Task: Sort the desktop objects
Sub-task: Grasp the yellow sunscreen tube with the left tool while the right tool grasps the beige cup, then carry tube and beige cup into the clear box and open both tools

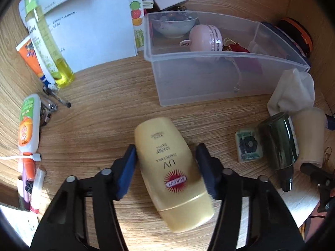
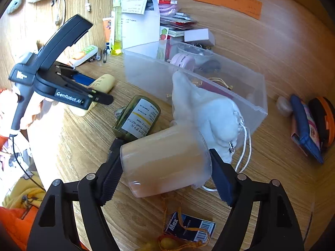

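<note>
A yellow sunscreen bottle (image 1: pixel 167 156) lies on the wooden desk (image 1: pixel 100 108) between the blue pads of my left gripper (image 1: pixel 167 167), and both pads press its sides. The right wrist view shows the same bottle (image 2: pixel 105 81) inside the left gripper (image 2: pixel 97 89), held by a hand. My right gripper (image 2: pixel 165 167) is shut on a frosted plastic cup (image 2: pixel 165 156) lying on its side, one pad on each side. A clear plastic bin (image 1: pixel 209 79) behind holds a bowl (image 1: pixel 173 24) and a pink round case (image 1: pixel 206 38).
A dark green pump bottle (image 2: pixel 138 117) and a white cloth pouch (image 2: pixel 209 115) lie against the cup. A small Max box (image 2: pixel 188 226) lies near the front edge. Papers (image 1: pixel 92 31), a yellow spray bottle (image 1: pixel 46 41), tubes and pens crowd the left. A blue wallet (image 2: pixel 303 125) lies at the right.
</note>
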`<state>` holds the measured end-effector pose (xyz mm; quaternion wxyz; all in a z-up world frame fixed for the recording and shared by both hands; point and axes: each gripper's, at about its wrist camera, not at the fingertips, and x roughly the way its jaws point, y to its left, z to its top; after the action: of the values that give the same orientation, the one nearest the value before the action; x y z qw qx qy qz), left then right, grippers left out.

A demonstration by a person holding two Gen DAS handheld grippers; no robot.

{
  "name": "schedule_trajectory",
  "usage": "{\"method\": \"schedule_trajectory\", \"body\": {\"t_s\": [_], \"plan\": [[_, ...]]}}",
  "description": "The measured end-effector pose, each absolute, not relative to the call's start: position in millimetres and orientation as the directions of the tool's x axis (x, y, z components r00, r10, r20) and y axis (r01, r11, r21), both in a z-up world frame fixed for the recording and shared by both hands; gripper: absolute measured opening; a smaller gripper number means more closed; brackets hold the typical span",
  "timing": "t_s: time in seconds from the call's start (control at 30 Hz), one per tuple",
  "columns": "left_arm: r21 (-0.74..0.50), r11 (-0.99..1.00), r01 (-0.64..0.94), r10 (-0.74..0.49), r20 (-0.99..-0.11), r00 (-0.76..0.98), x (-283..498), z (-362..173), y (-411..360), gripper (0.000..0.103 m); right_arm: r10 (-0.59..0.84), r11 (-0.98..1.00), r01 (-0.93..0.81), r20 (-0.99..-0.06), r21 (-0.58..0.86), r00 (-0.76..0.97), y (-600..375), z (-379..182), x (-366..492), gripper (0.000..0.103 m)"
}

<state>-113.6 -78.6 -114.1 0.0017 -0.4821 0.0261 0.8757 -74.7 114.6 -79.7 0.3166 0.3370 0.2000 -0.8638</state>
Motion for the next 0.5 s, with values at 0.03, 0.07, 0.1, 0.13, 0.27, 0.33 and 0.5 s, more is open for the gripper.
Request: {"method": "schedule_trajectory", "body": {"t_s": [0.03,0.07,0.1,0.13,0.27,0.33,0.5], "plan": [[0.069,-0.997,-0.026,-0.044,-0.840,-0.541,-113.4,-114.2,-76.4,0.049,-0.411,-0.720,0.680,-0.707,-0.135,-0.575,114.0,-79.8,-74.3,0.074],[0.097,-0.995,-0.026,-0.067,-0.835,-0.545,-112.9,-113.7,-73.5,0.047,-0.411,-0.721,0.680,-0.707,-0.134,-0.576,114.3,-79.8,-73.8,0.074],[0.111,-0.993,-0.027,-0.078,-0.830,-0.553,-111.7,-112.6,-71.6,0.047,-0.414,-0.724,0.679,-0.708,-0.125,-0.572,115.3,-79.5,-74.2,0.074],[0.125,-0.992,-0.028,-0.088,-0.823,-0.560,-110.0,-111.4,-69.3,0.045,-0.420,-0.726,0.678,-0.709,-0.113,-0.567,116.7,-79.4,-74.8,0.074],[0.195,-0.980,-0.039,-0.132,-0.783,-0.608,-99.5,-101.0,-57.7,0.032,-0.435,-0.729,0.680,-0.711,-0.082,-0.552,121.5,-77.9,-76.7,0.073],[0.199,-0.978,-0.061,-0.118,-0.770,-0.627,-91.6,-93.4,-52.5,0.025,-0.443,-0.732,0.678,-0.708,-0.070,-0.551,123.8,-75.3,-77.6,0.073],[0.223,-0.967,-0.123,-0.099,-0.776,-0.623,-87.7,-92.9,-30.8,0.023,-0.458,-0.730,0.682,-0.700,-0.056,-0.548,124.0,-69.8,-78.7,0.072]]}}
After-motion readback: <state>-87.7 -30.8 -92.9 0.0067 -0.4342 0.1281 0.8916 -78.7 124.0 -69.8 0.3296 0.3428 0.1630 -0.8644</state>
